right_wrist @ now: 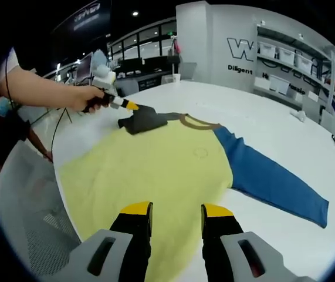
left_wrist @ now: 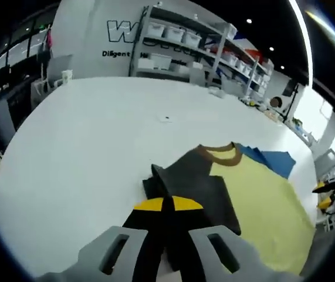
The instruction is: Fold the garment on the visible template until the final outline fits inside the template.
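First fold underway: left gripper point(right_wrist: 133, 106) is pinched shut on the dark sleeve point(right_wrist: 146, 119), dragging it over the shirt point(right_wrist: 155, 170) at 11 o'clock. Right gripper point(right_wrist: 176, 218) hovers open, empty. Blue sleeve point(right_wrist: 273, 179) at 3 o'clock probably goes next; shelves point(left_wrist: 196, 44) well back, nothing blocking

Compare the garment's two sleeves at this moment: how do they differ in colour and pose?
The grey sleeve is folded inward and bunched at the shoulder, pinched by the left gripper; the blue sleeve lies stretched out flat on the white table, untouched. Grey is dark, blue bright. Both join the same yellow body by the brown collar.
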`<state>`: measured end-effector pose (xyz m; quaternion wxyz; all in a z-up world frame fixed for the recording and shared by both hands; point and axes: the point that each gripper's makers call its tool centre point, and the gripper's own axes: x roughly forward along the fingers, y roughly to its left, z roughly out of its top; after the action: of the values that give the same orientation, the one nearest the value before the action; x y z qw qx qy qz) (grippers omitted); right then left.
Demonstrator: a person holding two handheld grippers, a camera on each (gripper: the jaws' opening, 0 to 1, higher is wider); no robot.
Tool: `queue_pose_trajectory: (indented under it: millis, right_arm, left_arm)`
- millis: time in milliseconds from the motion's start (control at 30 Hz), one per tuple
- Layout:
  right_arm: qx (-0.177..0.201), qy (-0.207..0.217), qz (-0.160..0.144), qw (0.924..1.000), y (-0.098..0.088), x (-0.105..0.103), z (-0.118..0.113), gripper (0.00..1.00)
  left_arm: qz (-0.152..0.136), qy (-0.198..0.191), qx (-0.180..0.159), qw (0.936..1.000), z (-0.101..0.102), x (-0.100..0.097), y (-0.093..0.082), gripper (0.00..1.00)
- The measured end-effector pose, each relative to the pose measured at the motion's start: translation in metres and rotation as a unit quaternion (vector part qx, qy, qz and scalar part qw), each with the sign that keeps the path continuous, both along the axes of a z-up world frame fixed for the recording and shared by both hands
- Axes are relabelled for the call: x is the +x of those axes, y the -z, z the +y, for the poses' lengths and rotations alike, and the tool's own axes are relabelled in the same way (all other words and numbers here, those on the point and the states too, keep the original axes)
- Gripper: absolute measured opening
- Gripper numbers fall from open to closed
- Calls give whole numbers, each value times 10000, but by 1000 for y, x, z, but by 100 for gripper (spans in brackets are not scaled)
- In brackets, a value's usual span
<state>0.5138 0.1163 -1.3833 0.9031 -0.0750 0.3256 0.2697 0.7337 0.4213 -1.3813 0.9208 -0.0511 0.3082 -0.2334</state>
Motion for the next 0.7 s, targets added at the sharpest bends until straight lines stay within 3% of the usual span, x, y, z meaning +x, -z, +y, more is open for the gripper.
queue_pose_trajectory:
  millis: [100,300,467,700]
  right_arm:
    - [33,-29,-35,10000,-2,4,5,27]
    - [46,-115,-40,9999,-2,6,12,28]
    - [6,-187,-22,9998,-1,8,16,28]
    - [-35,-263,29,9996,3,11,24,29]
  left_arm:
    - [-192,-351,-199,9990,23,2,-17,1]
    - [-458,-986,201,9939,105,-5,-23,1]
    - [-471,-1566,583,9848,172,-20,-11,1]
    - [-225,-1945,921,9763,227,-48,20,1]
